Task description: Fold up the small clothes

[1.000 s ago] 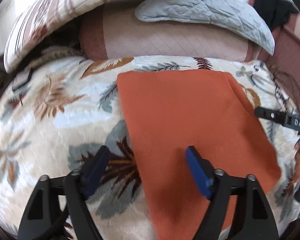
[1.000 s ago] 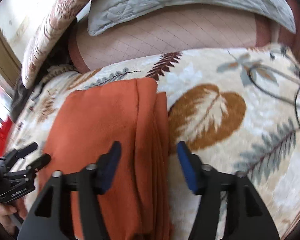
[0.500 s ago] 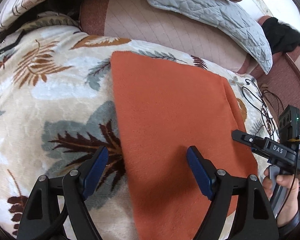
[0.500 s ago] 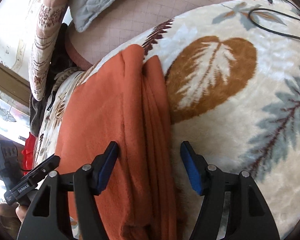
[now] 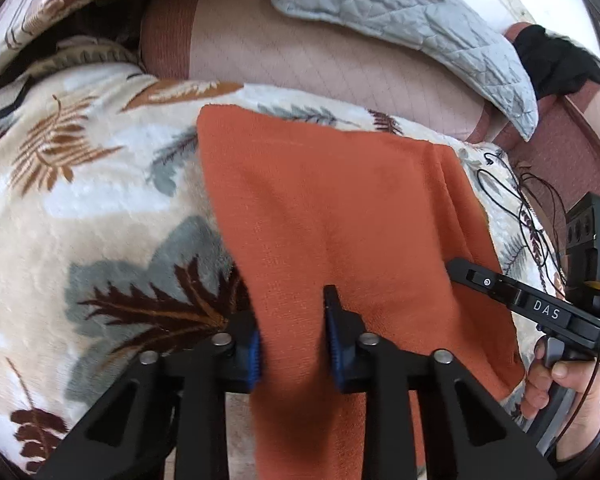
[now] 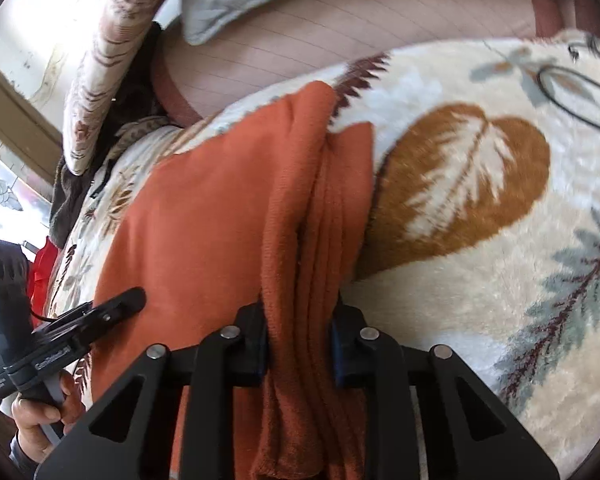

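An orange folded cloth [image 5: 332, 208] lies on a leaf-patterned blanket [image 5: 84, 200]. My left gripper [image 5: 294, 336] is shut on the cloth's near left edge, blue pads pinching the fabric. In the right wrist view the same cloth [image 6: 204, 216] shows its stacked layers along the right edge, and my right gripper [image 6: 300, 344] is shut on those layers at the near edge. The right gripper also shows in the left wrist view [image 5: 512, 300], and the left gripper shows in the right wrist view [image 6: 112, 308], both resting at the cloth's sides.
A grey quilted pillow [image 5: 412, 28] and a striped floral pillow [image 5: 60, 12] lie at the back on a pink quilted sheet [image 5: 300, 68]. A black cable [image 5: 536, 208] loops on the blanket at right. A dark garment [image 5: 556, 60] sits far right.
Both grippers have closed from open onto the near edge of the orange cloth, the left on its left side, the right on its layered right side.
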{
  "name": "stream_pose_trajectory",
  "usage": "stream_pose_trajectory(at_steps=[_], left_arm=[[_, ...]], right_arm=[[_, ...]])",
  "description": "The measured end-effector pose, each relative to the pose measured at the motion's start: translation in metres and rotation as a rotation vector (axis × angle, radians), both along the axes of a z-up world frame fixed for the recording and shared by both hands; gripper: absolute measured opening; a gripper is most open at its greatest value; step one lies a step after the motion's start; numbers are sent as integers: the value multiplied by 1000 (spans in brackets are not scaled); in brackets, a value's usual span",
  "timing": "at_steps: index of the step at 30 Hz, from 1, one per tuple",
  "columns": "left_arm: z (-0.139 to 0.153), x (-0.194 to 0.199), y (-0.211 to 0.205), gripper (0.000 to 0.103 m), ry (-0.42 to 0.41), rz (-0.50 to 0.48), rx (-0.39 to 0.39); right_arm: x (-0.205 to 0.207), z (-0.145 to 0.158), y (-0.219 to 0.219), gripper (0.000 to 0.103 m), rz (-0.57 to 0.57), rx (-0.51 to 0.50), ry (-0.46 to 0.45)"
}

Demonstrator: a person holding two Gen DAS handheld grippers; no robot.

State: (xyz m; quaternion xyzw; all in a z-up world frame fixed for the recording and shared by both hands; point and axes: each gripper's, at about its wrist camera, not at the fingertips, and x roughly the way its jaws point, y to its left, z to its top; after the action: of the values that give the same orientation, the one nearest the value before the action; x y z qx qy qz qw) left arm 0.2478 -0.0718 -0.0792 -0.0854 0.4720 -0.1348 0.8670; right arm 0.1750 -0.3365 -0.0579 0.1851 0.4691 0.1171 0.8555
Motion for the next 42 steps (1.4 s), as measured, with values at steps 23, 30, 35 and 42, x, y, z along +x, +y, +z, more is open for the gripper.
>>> stream_pose_trajectory(at_steps=[23, 30, 35, 42], left_arm=[[65, -2, 117, 23, -103, 114, 170], [17, 20, 127, 24, -41, 136, 189], [6, 17, 131, 32, -58, 137, 195], [40, -15, 136, 34, -117, 145, 262]], right_arm=[[25, 55, 128, 24, 122, -37, -170], [54, 18, 143, 24, 136, -87, -114], [56, -8, 138, 30, 138, -105, -83], [31, 28, 130, 33, 144, -186, -125]])
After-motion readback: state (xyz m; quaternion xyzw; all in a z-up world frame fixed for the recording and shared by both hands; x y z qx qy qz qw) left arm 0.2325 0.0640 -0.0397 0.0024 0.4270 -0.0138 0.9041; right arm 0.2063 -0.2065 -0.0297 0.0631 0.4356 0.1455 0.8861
